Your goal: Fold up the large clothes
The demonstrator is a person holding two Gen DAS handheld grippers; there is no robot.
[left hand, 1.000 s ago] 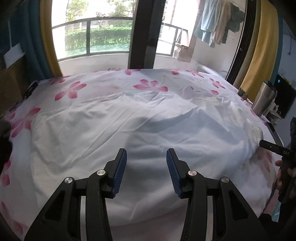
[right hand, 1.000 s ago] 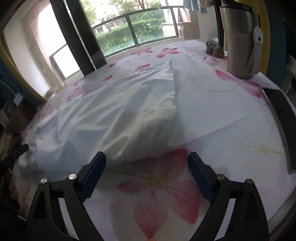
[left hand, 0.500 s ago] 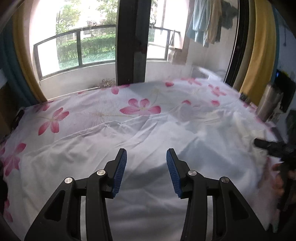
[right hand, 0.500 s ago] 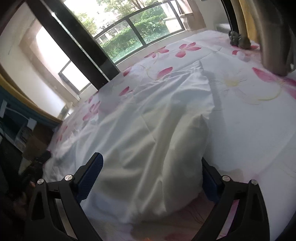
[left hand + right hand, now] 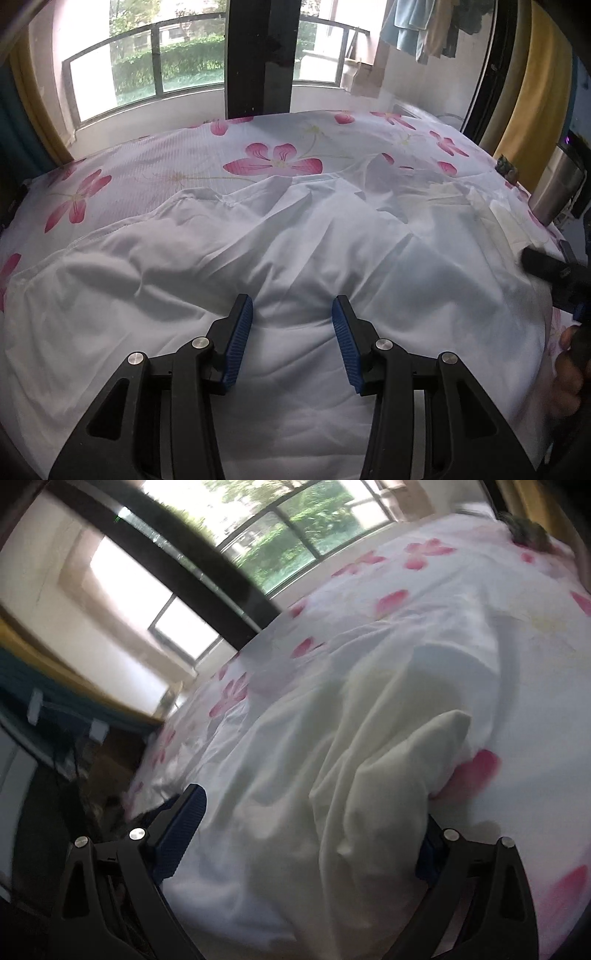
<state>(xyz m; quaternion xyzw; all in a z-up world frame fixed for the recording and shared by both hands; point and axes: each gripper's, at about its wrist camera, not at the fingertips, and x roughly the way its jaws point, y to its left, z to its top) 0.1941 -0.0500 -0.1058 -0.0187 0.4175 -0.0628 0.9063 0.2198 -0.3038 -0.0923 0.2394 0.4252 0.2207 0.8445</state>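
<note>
A large pale white garment (image 5: 295,251) lies wrinkled across a bed with a white sheet printed with pink flowers (image 5: 275,162). My left gripper (image 5: 291,332) is open, its blue pads low over the garment's near part with a ridge of cloth between them. My right gripper (image 5: 306,830) is open wide, straddling a bunched fold of the same garment (image 5: 369,760); its right finger (image 5: 428,853) is partly hidden by the cloth. The right gripper also shows at the right edge of the left wrist view (image 5: 554,269).
A steel tumbler (image 5: 557,188) stands at the bed's right side beside a yellow curtain (image 5: 532,92). A window with a railing (image 5: 166,74) and a dark frame post (image 5: 258,55) are behind the bed. Shelving and clutter sit off the bed's left (image 5: 55,738).
Both grippers have moved in over the garment. The right one swung left and lower, from the flowered sheet onto the bunched fold. The left one came down close to the cloth.
</note>
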